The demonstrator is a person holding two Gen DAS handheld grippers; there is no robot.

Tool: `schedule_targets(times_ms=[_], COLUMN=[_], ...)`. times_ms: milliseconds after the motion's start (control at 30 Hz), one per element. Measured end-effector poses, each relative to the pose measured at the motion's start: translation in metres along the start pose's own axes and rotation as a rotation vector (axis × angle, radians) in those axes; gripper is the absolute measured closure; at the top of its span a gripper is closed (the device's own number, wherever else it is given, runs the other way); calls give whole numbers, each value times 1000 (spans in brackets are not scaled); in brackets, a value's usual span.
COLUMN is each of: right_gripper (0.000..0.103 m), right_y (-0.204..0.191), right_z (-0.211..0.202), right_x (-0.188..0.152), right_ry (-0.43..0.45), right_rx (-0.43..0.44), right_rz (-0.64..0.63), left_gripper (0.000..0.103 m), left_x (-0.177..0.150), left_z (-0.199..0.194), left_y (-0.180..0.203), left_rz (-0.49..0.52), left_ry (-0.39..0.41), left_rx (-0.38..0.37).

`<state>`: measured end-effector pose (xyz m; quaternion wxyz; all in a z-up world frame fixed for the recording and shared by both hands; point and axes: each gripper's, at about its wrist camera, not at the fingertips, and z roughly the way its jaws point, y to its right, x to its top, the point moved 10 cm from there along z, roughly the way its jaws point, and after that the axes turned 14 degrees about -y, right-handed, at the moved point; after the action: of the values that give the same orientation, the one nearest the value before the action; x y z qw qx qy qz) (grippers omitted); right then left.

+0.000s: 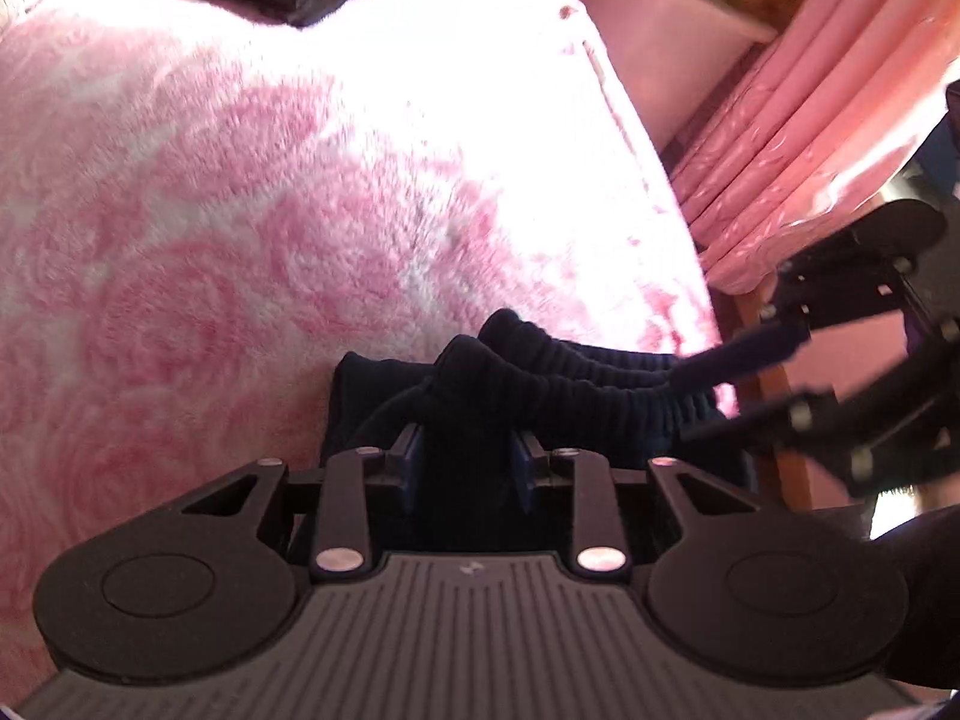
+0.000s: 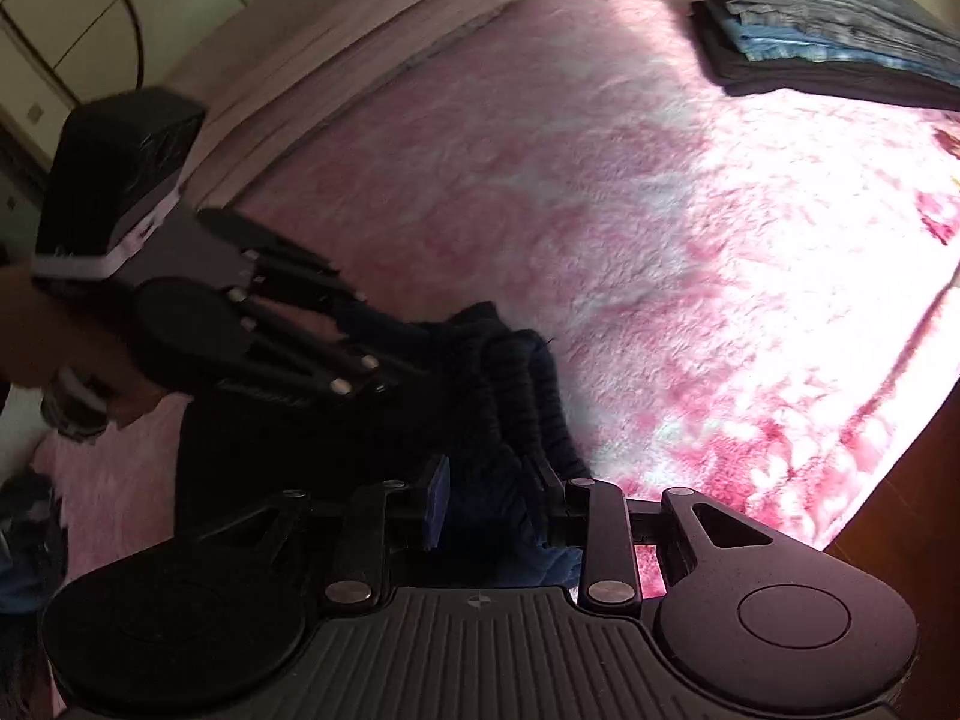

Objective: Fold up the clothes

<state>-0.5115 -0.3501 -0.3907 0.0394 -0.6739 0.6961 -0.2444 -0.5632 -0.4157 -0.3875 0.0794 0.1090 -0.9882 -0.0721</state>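
A dark navy garment (image 1: 576, 372) with a ribbed elastic waistband lies bunched at the near edge of a bed covered in fluffy pink blanket (image 1: 252, 192). My left gripper (image 1: 467, 462) is shut on a fold of it, with dark cloth filling the gap between the blue pads. In the left wrist view, my right gripper (image 1: 714, 387) comes in from the right, its fingers on either side of the waistband. In the right wrist view, the right gripper (image 2: 489, 498) holds the ribbed garment (image 2: 516, 384), and the left gripper (image 2: 390, 339) grips it just to the left.
A stack of folded blue and dark clothes (image 2: 828, 30) sits at the far side of the bed. Pink curtains (image 1: 810, 138) hang past the bed's right edge. Folded pink bedding (image 2: 360, 42) lies along the far side. A person's hand (image 2: 36, 330) holds the left gripper.
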Motion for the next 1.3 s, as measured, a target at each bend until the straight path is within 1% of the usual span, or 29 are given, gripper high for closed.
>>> schedule_targets(times_ms=[67,100,133,200,233,300,367,400,433,467,500,567,633,700,767,867,933,967,1000,1033,1067,1100,1167,1300], right_gripper=[72,72,72,71,71,72,72,72,72,75,77,77,77,76,76,76,75,72,60,56,55,55,55,55], right_y=[4,8,13,18,14,-6,-21,-18,-8,1,7,4,2,3,-2,-14,-25,-29,-32,-38,-44,-50,-61,-82], right_z=[19,19,15,2,-8,-14,0,11,21,31,34,33,26,18,11,7,9,11,14,16,19,22,27,33], right_x=[-1,-1,-1,-3,-7,-18,-31,-37,-42,-47,-49,-53,-59,-68,-75,-90,-100,-104,-107,-109,-111,-114,-118,-127], right_ry=[-16,-7,-9,-2,9,7,-18,-40,-59,-75,-64,-55,-60,-64,-60,-60,-69,-77,-89,-108,-127,-146,-183,-248], right_rx=[-61,-84,-100,-138,-126,-107,-102,-115,-124,-131,-124,-151,-175,-195,-215,-201,-215,-222,-239,-248,-257,-265,-283,-309], right_rz=[-74,-96,-95,-52,-59,-136,-212,-214,-189,-166,-159,-208,-195,-147,-117,-92,-102,-103,-103,-114,-126,-137,-160,-202], left_gripper=[76,76,75,75,75,75,75,75,75,75,75,75,75,77,77,77,77,77,77,77,77,77,77,77], left_x=[3,5,6,4,4,4,4,3,2,1,0,-6,-13,-32,-63,-128,-172,-193,-211,-227,-237,-244,-247,-247], left_z=[9,13,16,14,14,15,15,15,16,16,15,7,-1,-15,-31,-37,-39,-38,-32,-26,-21,-19,-21,-28], left_y=[-2,-3,-4,-5,-5,-4,-3,-2,-1,0,1,4,6,10,14,18,19,20,22,24,25,25,25,28], left_rz=[7,10,13,15,16,23,42,54,66,75,76,67,57,38,11,-76,-136,-163,-181,-197,-208,-218,-254,-278], left_ry=[-9,-13,-16,-15,-12,-9,-3,1,9,21,32,50,66,71,81,43,12,-7,-33,-57,-66,-54,-33,-36], left_rx=[-5,-8,-9,-8,-8,-4,1,4,8,15,22,37,53,81,117,143,160,169,183,198,218,238,251,280])
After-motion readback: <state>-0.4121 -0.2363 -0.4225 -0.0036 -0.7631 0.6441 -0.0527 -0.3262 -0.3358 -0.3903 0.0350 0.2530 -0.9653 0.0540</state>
